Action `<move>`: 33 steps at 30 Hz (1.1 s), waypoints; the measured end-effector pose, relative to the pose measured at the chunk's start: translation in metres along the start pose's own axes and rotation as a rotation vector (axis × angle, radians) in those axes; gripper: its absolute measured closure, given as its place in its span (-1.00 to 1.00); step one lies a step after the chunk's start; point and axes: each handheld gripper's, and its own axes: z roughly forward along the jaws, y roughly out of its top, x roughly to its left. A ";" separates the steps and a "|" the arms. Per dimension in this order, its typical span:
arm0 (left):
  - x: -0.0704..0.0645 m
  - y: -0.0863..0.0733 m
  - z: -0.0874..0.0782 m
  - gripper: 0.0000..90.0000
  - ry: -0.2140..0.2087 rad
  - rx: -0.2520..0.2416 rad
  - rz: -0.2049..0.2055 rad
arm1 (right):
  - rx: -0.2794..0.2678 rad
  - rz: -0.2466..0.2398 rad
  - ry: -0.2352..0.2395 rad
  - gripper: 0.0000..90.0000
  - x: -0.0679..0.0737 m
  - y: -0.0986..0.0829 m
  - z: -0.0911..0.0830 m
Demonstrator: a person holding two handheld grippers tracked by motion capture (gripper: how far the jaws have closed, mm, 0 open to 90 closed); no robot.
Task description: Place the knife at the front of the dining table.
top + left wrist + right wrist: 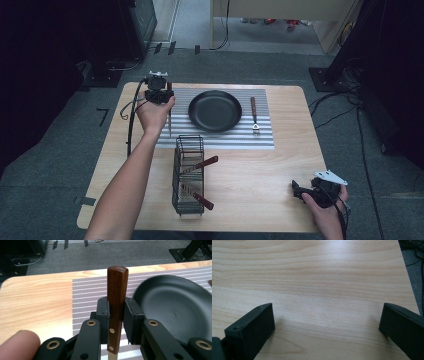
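Observation:
My left gripper is shut on the brown wooden handle of a knife, which stands upright between the jaws. In the high view the left gripper is held above the left end of the striped mat, and the knife's blade hangs down toward it. A black pan lies on the mat just to the right, and its rim is close beside the jaws. My right gripper rests low near the table's front right corner. Its jaws stand wide open over bare wood.
A wooden-handled fork lies on the mat right of the pan. A black wire basket stands mid-table toward the front, with two wooden-handled utensils in it. Cables run over the floor at the right.

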 end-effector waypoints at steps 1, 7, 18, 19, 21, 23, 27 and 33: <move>0.000 0.001 0.003 0.71 0.000 0.003 0.002 | 0.000 0.001 0.000 -1.00 0.000 0.000 0.000; 0.003 0.005 0.031 0.71 0.008 0.022 -0.027 | 0.000 0.001 0.001 -1.00 0.000 0.000 0.000; 0.002 0.003 0.078 0.71 0.021 0.070 -0.066 | -0.002 0.006 0.005 -1.00 -0.001 0.000 0.000; 0.003 0.001 0.082 0.71 0.006 0.079 -0.080 | -0.003 0.006 0.005 -1.00 -0.001 0.000 0.000; 0.003 -0.001 0.090 0.71 0.007 0.088 -0.094 | -0.003 0.006 0.005 -1.00 -0.001 0.000 0.000; 0.003 -0.003 0.096 0.71 0.002 0.096 -0.103 | -0.003 0.005 0.005 -1.00 -0.001 0.000 0.000; 0.004 -0.006 0.105 0.71 -0.001 0.112 -0.115 | -0.003 0.006 0.005 -1.00 -0.001 0.000 0.000; 0.006 -0.009 0.113 0.71 -0.005 0.126 -0.151 | -0.002 0.006 0.003 -1.00 -0.001 0.000 0.000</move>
